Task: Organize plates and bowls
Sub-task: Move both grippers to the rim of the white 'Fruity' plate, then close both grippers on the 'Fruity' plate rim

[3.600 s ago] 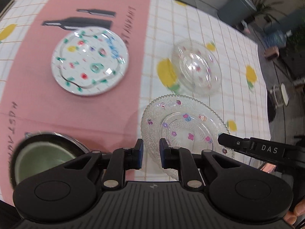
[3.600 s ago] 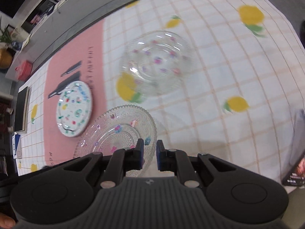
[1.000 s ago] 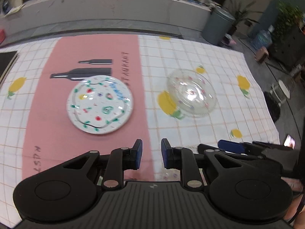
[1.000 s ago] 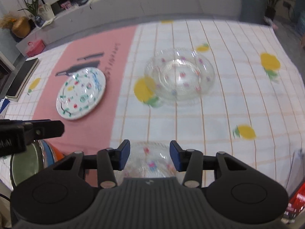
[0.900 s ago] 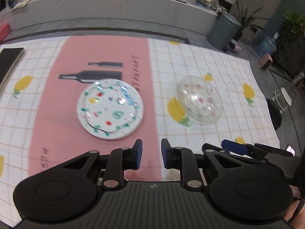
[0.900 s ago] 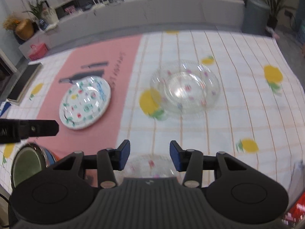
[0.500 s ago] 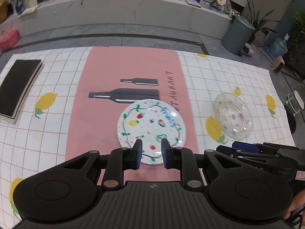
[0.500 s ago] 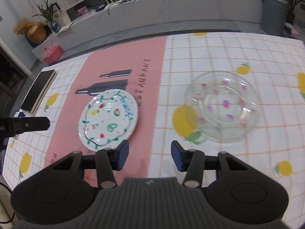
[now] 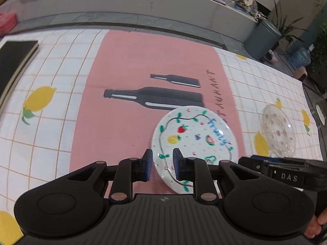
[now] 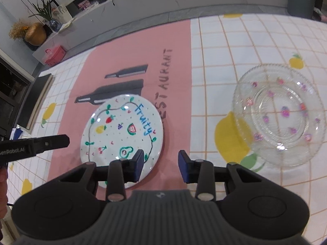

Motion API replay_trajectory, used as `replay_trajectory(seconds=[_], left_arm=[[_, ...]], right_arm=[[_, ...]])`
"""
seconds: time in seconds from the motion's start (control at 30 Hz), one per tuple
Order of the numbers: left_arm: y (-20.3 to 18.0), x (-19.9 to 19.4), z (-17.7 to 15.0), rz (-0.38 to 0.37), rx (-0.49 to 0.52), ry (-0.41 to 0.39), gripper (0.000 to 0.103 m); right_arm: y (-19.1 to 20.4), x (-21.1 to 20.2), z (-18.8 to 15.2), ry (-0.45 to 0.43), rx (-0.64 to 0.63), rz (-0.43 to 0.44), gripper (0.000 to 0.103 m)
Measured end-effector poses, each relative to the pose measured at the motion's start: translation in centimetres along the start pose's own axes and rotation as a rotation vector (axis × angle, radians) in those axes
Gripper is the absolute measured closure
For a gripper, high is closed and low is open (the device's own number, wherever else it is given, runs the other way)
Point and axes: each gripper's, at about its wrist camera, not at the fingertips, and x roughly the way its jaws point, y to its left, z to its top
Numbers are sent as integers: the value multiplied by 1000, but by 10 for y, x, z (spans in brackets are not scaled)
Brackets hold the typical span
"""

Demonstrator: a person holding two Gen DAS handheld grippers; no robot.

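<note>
Left wrist view: left gripper [image 9: 162, 167] narrowly parted, empty, poised over the near rim of the round white ceramic plate painted with fruit [image 9: 194, 143]; best to straddle that rim squarely before pinching. Clear glass dish with pink flower dots [image 9: 278, 132] well off to the right, past the right gripper. Right wrist view: right gripper [image 10: 160, 166] moderately parted, jaws just been closing, nothing between; fruit plate's edge just ahead-left, under the left finger. Glass dish far ahead-right on the lemon-print checked tablecloth [image 10: 224, 51].

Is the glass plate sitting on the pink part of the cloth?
No. The glass plate lies on the white checked cloth, beside a printed lemon.
</note>
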Motion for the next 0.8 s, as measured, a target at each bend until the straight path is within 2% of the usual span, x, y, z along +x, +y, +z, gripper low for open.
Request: replay_trajectory(seconds=[0.1,0.13,0.3,0.5,0.6,0.7,0.8], left_arm=[[8,7,-2,-48,-38,-8,79],[10,10,-3,-53,-52,-12,74],[17,20,-5,-58,-97,-17,69],[18,33,-8,-67,-118,0,69],[18,35,-10,-64,-117,-8,72],[19,34,-9,-53,-125,-5,82],[19,33,-10,-38,-112,-3,86]], right_arm=[[-1,6,-1,10,11,8,68],[0,8,-1,13,13,9,69],[2,15,0,16,22,14,72],[11,21,4,19,15,18,75],[11,22,4,12,5,2,85],[8,21,3,10,10,8,87],[8,21,3,19,19,4,89]])
